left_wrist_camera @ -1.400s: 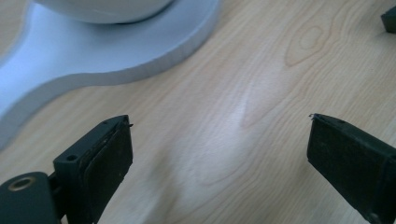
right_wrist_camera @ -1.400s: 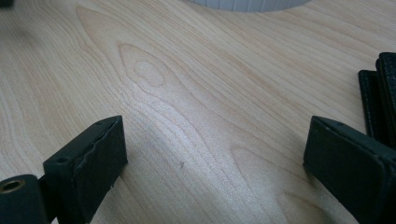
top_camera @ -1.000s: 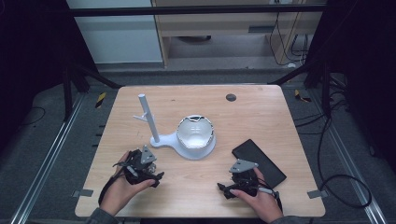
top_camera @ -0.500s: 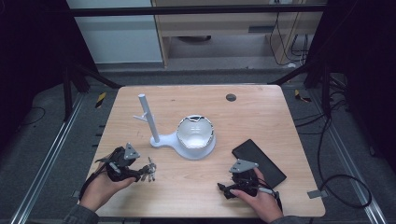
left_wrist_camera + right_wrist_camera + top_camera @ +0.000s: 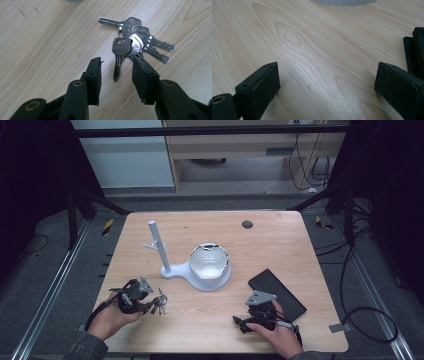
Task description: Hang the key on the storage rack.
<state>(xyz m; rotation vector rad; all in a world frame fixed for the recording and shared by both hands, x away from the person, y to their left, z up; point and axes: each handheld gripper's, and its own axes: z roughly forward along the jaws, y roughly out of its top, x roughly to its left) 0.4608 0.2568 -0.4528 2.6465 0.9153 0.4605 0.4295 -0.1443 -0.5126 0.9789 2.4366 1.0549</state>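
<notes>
A: Where's your bunch of keys [image 5: 132, 42]?

B: Flat on the table [image 5: 45, 37], just ahead of your left gripper [image 5: 117, 65], jaws parted around 1 key; nothing's grasped yet. Right gripper [image 5: 327, 80] gapes wide, idle.

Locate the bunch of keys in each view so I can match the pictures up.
High view: the bunch of keys lies near the table's front left, just ahead of the left tool.
Left gripper view: upper centre, one key pointing down between the open jaws.
Right gripper view: not in it.
Shared landmark: the white stand's base, a grey-white edge at top.
</notes>
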